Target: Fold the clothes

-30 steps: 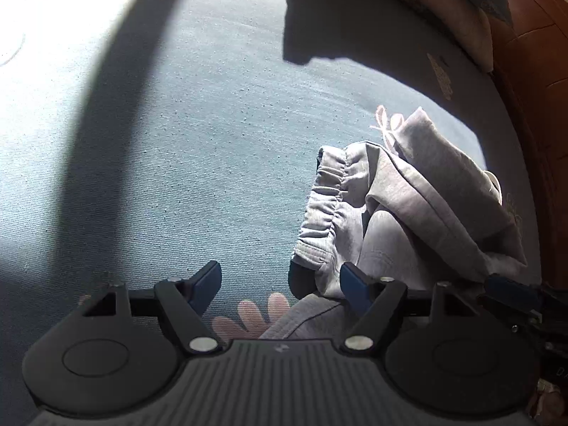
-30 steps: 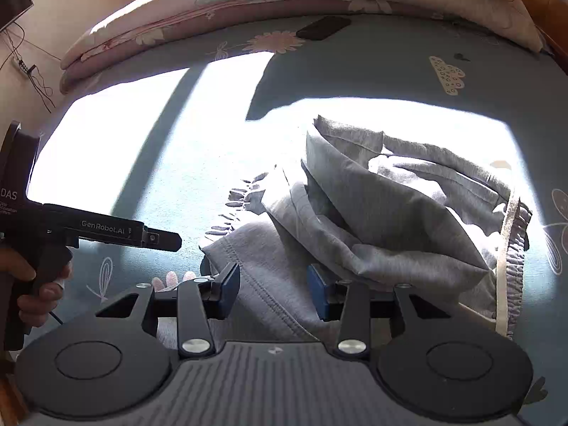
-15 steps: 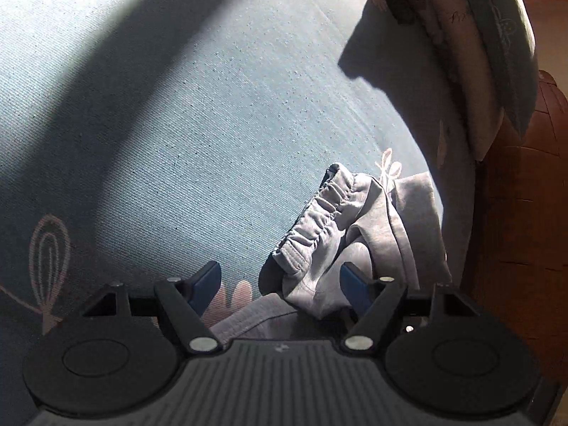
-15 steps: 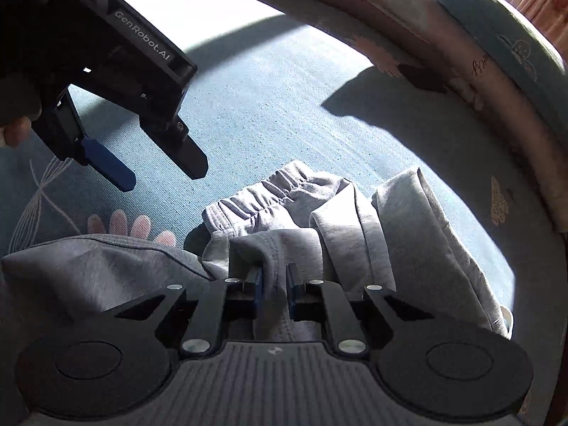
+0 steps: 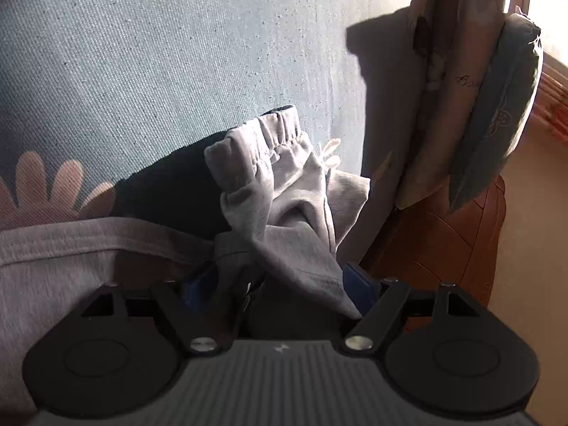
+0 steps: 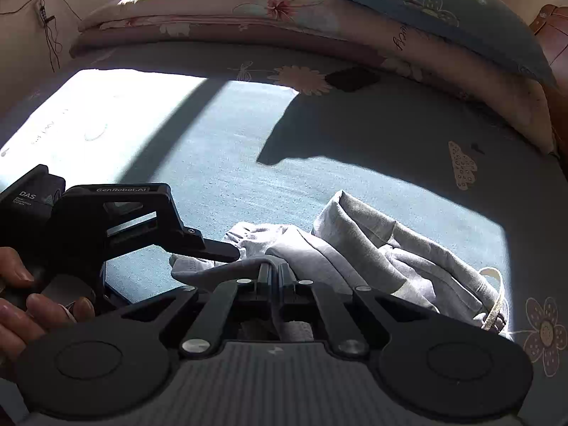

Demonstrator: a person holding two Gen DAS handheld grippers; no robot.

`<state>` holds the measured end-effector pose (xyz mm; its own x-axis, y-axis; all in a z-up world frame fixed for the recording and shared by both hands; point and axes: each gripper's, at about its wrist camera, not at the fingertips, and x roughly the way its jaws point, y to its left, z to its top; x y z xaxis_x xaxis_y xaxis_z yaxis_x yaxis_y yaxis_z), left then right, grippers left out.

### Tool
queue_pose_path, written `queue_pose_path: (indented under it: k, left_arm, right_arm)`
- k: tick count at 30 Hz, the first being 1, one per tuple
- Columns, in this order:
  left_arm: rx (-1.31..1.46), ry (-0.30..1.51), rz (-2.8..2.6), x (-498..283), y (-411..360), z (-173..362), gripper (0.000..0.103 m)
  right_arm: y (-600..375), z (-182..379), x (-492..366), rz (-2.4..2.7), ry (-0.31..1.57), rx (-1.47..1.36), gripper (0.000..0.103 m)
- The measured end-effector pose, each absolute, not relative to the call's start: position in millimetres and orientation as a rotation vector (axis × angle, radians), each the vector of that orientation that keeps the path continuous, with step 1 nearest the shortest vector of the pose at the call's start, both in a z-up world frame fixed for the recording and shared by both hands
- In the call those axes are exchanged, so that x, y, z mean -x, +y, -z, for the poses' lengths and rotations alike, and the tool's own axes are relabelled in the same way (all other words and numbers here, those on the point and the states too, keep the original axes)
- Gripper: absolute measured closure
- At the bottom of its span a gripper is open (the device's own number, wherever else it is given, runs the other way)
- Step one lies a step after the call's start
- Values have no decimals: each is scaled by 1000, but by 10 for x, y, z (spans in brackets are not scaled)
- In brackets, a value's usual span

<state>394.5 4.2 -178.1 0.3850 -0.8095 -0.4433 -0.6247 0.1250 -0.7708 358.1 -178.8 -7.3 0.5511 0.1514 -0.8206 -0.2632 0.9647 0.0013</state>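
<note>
Grey sweatpants lie crumpled on the blue bedsheet, with the elastic waistband raised and the drawstring at the right. My right gripper is shut on a fold of the grey cloth near the waistband. My left gripper is low over the same bunch. Its jaws are wide and opening a little, with a hanging fold of cloth between the blue pads but not pinched. In the right wrist view one left finger reaches into the garment beside my right fingers.
Folded quilts and a blue pillow are stacked along the bed's far side, with a small dark flat object in front of them. A brown wooden bed frame stands at the right. A person's hand grips the left tool.
The right gripper went from open to shut on a fold of the sweatpants and raised it. The left gripper rolled and dropped to the garment, so cloth now hangs between its fingers.
</note>
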Motion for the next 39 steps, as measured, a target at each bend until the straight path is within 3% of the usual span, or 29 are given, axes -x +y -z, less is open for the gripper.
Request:
queue_pose_path:
  k: [12, 14, 16, 17, 18, 20, 21, 22, 24, 28, 30, 32, 33, 34, 39]
  left_arm:
    - [1430, 1279, 136, -4271, -38, 1953, 29]
    - [1330, 1265, 132, -4261, -15, 1862, 44]
    - [1227, 1289, 130, -4274, -23, 1797, 73]
    - [1177, 1298, 123, -4279, -33, 1755, 81]
    - [1137, 1293, 127, -4280, -34, 1703, 88]
    - [1084, 1271, 132, -4277, -24, 1595, 90]
    - [1070, 1257, 129, -4271, -5, 1545, 92]
    - [1069, 1245, 125, -4261, 24, 1506, 93]
    - [1079, 1232, 128, -4276, 50, 1441, 93]
    - [1108, 1221, 158, -4281, 84, 1368, 93]
    - [1121, 1218, 175, -4201, 181, 1344, 93]
    - [1110, 1219, 183, -4240, 152, 1348, 93]
    - [1110, 1223, 186, -4249, 150, 1369, 93]
    - [1110, 1227, 188, -4257, 149, 1392, 93]
    - [1193, 1276, 198, -4228, 169, 1601, 91]
  right_arm:
    - [-1925, 333, -3374, -258, 1037, 39, 100]
    - [-1954, 361, -3348, -254, 1047, 27, 99]
    - [-1982, 398, -3335, -250, 1061, 12, 99]
    - [-1994, 415, -3332, -248, 1068, 4, 99]
    - [-1999, 424, -3335, -248, 1070, -4, 98]
    - [-1975, 424, -3338, -261, 1067, -3, 96]
    - [-1955, 421, -3340, -270, 1064, 1, 89]
    - [-1928, 416, -3342, -278, 1057, 13, 74]
    - [-1835, 394, -3346, -285, 1019, 75, 61]
    - [-1589, 451, -3411, -350, 937, 237, 45]
    - [-1432, 588, -3456, -375, 926, 341, 45]
    - [-1264, 743, -3499, -396, 918, 459, 50]
    - [-1216, 787, -3507, -390, 914, 499, 80]
    - [-1186, 811, -3514, -384, 912, 522, 99]
    - [-1264, 665, -3531, -362, 933, 417, 99]
